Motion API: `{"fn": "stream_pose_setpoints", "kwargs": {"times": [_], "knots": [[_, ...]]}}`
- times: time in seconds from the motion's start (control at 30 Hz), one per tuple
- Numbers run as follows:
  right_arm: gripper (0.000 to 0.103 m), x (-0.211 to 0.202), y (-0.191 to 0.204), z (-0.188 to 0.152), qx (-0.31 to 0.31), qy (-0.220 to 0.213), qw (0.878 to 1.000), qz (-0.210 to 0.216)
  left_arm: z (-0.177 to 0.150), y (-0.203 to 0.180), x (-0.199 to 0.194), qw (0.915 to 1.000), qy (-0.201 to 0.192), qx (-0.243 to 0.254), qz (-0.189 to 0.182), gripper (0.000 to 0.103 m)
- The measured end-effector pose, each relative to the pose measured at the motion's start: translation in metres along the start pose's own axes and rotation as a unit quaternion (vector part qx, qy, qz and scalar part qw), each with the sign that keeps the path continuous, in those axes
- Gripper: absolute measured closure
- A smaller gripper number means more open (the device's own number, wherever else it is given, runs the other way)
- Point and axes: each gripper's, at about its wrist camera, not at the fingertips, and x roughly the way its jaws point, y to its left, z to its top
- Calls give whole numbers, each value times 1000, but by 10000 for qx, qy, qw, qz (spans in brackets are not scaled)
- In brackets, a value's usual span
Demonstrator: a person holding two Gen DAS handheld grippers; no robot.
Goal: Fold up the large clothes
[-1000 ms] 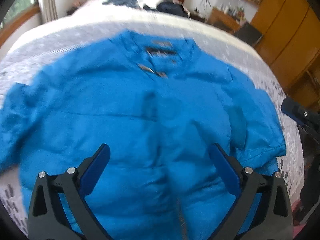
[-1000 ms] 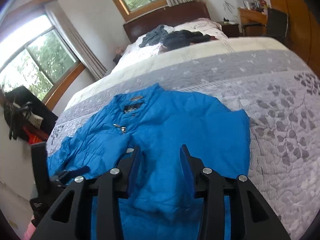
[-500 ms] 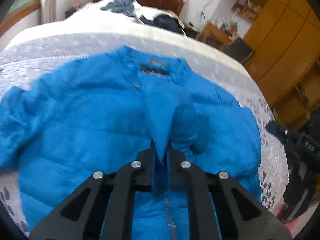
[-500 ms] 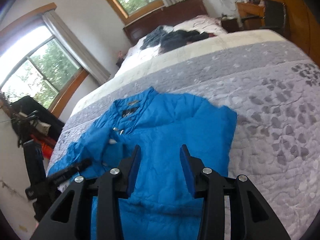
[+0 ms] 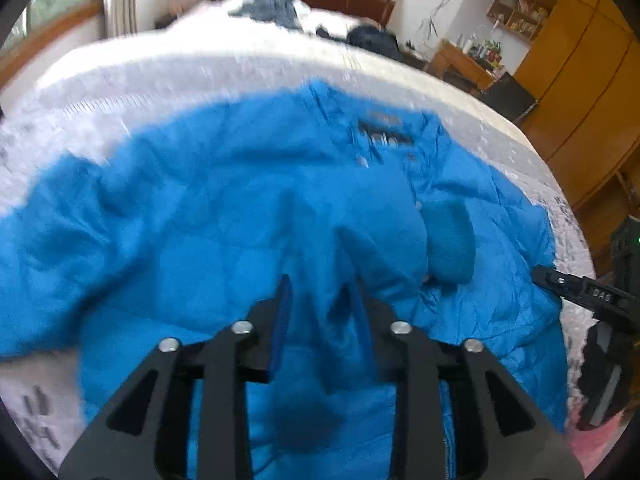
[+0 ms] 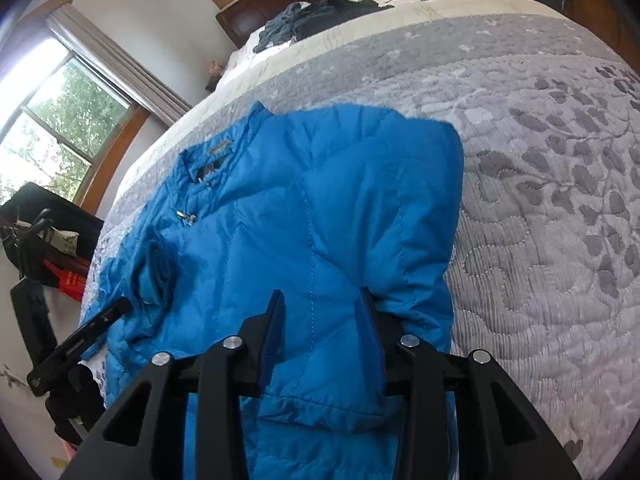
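Note:
A bright blue puffer jacket [image 5: 200, 220] lies front up on the bed, collar toward the headboard. One sleeve is folded across its chest, and the ribbed cuff [image 5: 450, 240] rests by the zipper. My left gripper [image 5: 320, 312] hovers over the jacket's lower middle, jaws parted, a loose ridge of fabric under the gap. In the right wrist view the jacket [image 6: 340, 208] fills the centre, the cuff [image 6: 156, 268] at its left. My right gripper [image 6: 320, 328] stands open just above the jacket's right side, near the folded shoulder edge.
A grey leaf-patterned quilt [image 6: 540, 160] covers the bed. Dark clothes [image 6: 320, 12] are heaped near the wooden headboard. Wooden wardrobes [image 5: 580, 100] and a desk [image 5: 468, 60] stand to the right. A window [image 6: 60, 120] and a black bag [image 6: 48, 232] are on the left.
Half a second ago my left gripper was shut on the sleeve fabric; now its fingers have parted and the cuff lies on the chest. My right gripper stayed open and sank closer to the jacket.

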Motion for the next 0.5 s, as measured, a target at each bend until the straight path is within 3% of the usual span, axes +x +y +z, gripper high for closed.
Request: {"fn": "stream_pose_setpoints", "kwargs": {"times": [0.03, 0.17, 0.27, 0.33, 0.4, 0.5], "knots": [[62, -5, 2, 0, -12, -41, 10000, -2, 1, -4, -8, 9999, -106, 57, 28, 47], [59, -17, 18, -1, -197, -161, 9997, -15, 9, -50, -19, 9976, -222, 651, 110, 34], [59, -12, 23, -2, -260, -58, 9996, 21, 12, -90, 2, 9923, -48, 1139, 491, 32], [59, -7, 21, -2, -221, -13, 9997, -39, 12, -102, 22, 9897, 125, 1234, 721, 32], [60, -2, 15, -1, -127, 47, 9999, -46, 11, -108, 41, 9870, 282, 1295, 914, 40], [60, 1, 12, -1, -78, 82, 9999, 25, 10, -110, 55, 9829, 188, 1402, 1178, 51]]}}
